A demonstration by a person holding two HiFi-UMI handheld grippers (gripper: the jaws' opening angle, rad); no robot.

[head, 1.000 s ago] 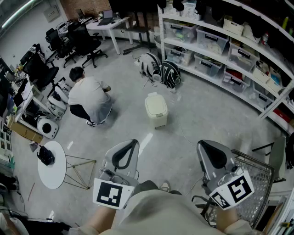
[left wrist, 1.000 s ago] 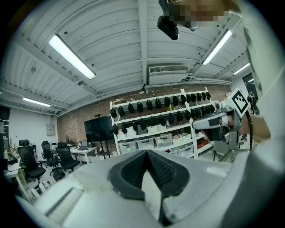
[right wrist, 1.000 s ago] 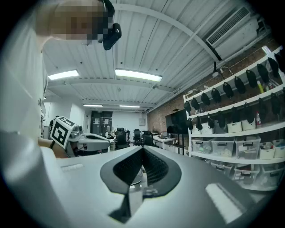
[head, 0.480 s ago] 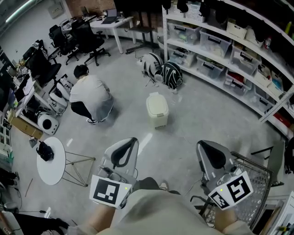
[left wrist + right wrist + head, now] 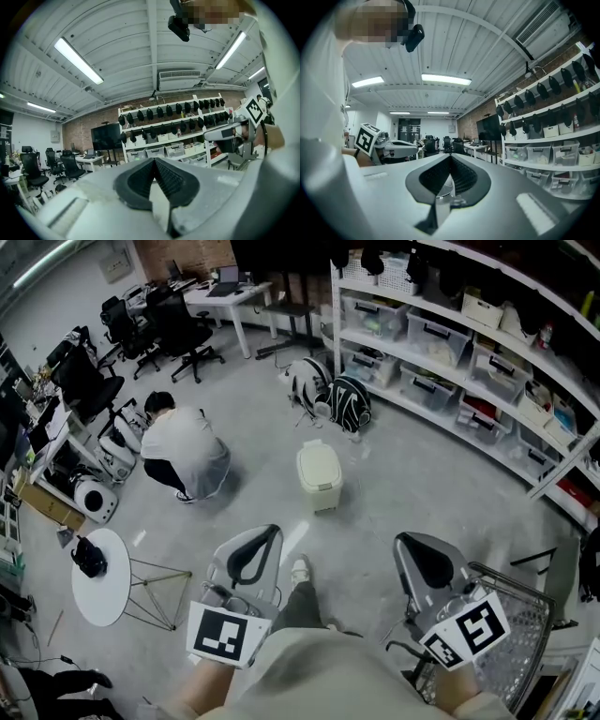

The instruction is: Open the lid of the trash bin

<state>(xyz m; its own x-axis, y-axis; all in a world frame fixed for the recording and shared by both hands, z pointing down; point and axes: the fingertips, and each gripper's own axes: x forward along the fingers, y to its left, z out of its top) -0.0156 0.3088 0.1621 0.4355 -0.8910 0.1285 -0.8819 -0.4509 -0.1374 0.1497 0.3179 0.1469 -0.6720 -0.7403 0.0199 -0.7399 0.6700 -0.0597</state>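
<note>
**Approach stage, lid not yet reached.** The trash bin (image 5: 319, 474) stands on the bare concrete floor, mid-room, well apart from both grippers and in front of the shelving (image 5: 469, 343). Its pale lid lies flat and shut. A crouching person (image 5: 186, 451) is near its left side, and two backpacks (image 5: 333, 390) lie beyond it.

The left gripper (image 5: 255, 554) and right gripper (image 5: 427, 561) are held low and close to the wearer's body, above one forward shoe (image 5: 300, 570). In each gripper view the ribbed jaws are pressed together at the tip with nothing between them.

**Next move (judged).** The wearer must close the gap to the bin, lower one gripper to the lid's front edge, and either part the jaws to take that edge or hook under it and lift.

**Hidden or unclear.**
- Neither gripper view shows the bin; both look up at the ceiling and shelving.
- The bin is small in the head view, so the hinge side, any pedal or push-latch, and the lid's lip cannot be made out.
- A wire basket (image 5: 525, 643) at lower right is cut off by the frame.
</note>
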